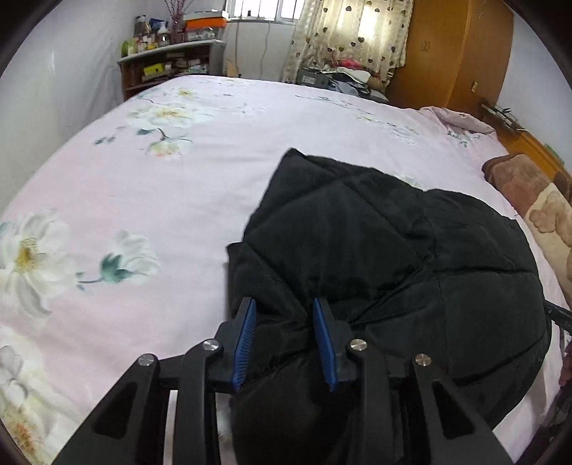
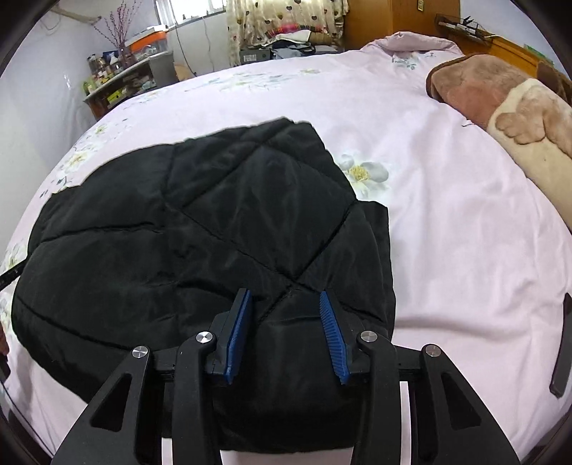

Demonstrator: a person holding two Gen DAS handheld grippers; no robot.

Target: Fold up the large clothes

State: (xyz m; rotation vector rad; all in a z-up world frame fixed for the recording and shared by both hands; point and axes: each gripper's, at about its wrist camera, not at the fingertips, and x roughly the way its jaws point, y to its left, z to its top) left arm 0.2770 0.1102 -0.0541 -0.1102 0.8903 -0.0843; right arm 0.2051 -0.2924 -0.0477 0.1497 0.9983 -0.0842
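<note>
I have a black quilted jacket [image 1: 375, 250] lying on the pink floral bedspread [image 1: 161, 186], toward the near edge of the bed, with both tools on its near hem. My left gripper [image 1: 284, 304] has its blue pads [image 1: 245, 339] spread with a puffy bunch of the fabric filling the gap, and my right gripper [image 2: 286, 297] looks much the same; the pads press against the padding on both sides, so I read each as grasping the jacket, though with fabric this thick I can't be sure how firmly. The left view shows the jacket's left edge and the open bedspread beyond it, plus a cluttered shelf [image 1: 168, 60] at the far left wall. The right view gives me the jacket's right edge, folded over in a straight line, and a brown-and-cream blanket [image 2: 500, 107] at the far right (only partly visible from the left camera). A heart-print curtain [image 2: 286, 21] hangs at the far window.
</note>
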